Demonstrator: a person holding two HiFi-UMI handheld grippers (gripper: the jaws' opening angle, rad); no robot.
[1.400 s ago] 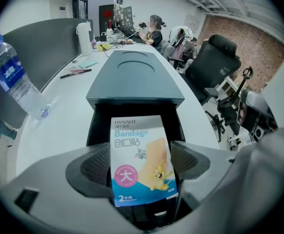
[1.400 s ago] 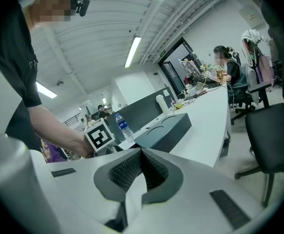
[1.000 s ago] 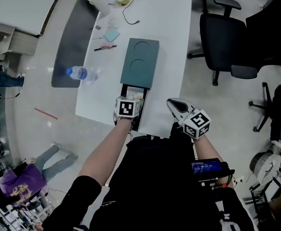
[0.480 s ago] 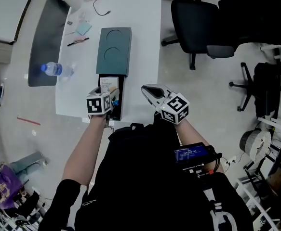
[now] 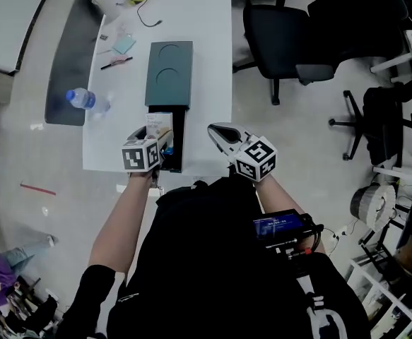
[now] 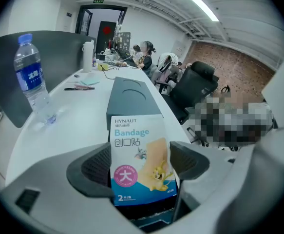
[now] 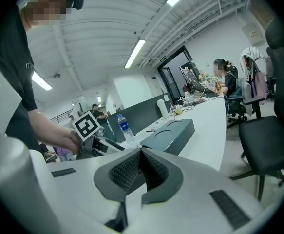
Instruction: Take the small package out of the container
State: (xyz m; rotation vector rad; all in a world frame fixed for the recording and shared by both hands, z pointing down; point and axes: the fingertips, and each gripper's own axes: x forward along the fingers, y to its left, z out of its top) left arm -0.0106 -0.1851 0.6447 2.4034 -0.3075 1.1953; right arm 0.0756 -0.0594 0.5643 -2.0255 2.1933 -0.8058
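The left gripper view showed the left tongs (image 6: 142, 164) pinching the small package (image 6: 134, 140), a flat white and blue pack printed "Bandage" with a cartoon picture, held upright with one ribbed pad against each side edge. Only this view gave the print. It also showed the pack's lower edge over a dark opening at the near end of the container (image 6: 132, 99), a long dark teal box with two round hollows in its lid. Whether the pack was fully clear of that opening could not be told. The head view placed the same pack at the container's near end, by the front edge of the white bench (image 5: 206, 83), and it alone showed both grippers at once. There the right tongs (image 5: 223, 134) hung just right of the container, over the bench edge and apart from it. The right gripper view looked across the bench and showed its own tongs pressed together with nothing between them. It also caught the person's left hand (image 7: 54, 136) from the side, which neither other view did. A water bottle (image 6: 32, 77) stood upright near the bench's left edge, well apart from the container. A black office chair (image 5: 280, 37) stood on the floor to the bench's right, seen whole only from the head.
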